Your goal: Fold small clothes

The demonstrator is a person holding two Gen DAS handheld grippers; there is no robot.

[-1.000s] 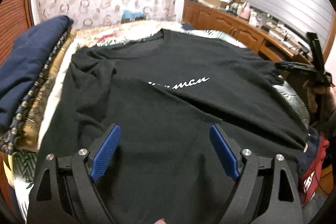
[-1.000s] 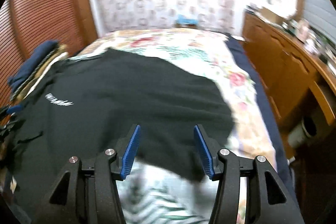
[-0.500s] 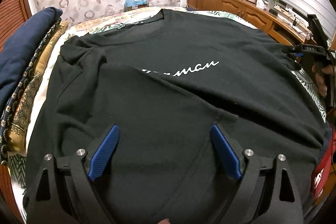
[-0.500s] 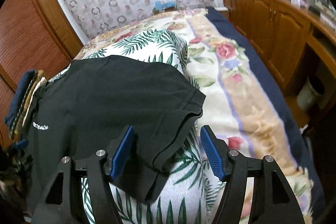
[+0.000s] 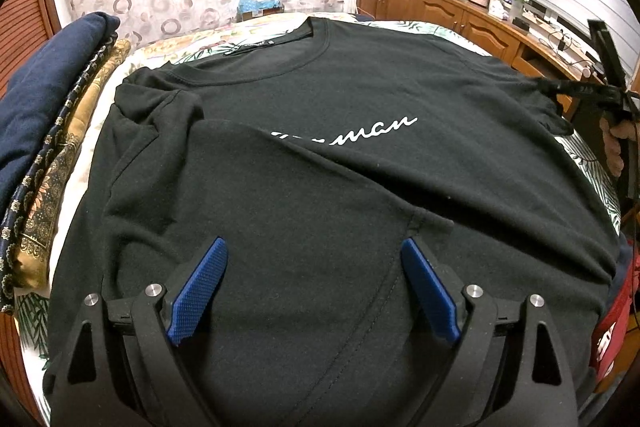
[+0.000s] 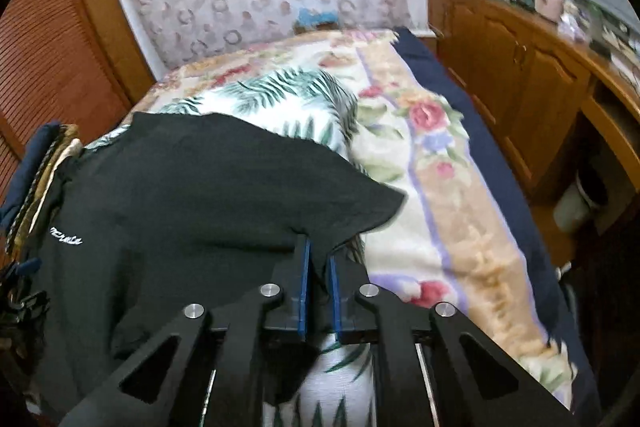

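Matt black cloth T-shirt [image 5: 320,187], glossy wooden cabinets [image 6: 520,75], and knurled blue pads [image 5: 200,283] on matt black plastic.

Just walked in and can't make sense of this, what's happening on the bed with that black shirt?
A person with handheld tongs in each hand is folding a black T-shirt spread on the flowered bedspread. The left side is already folded over the front. The right tongs have pinched shut on the edge of the right sleeve. The left tongs are wide open over the folded part, gripping nothing. Folded clothes are stacked alongside.
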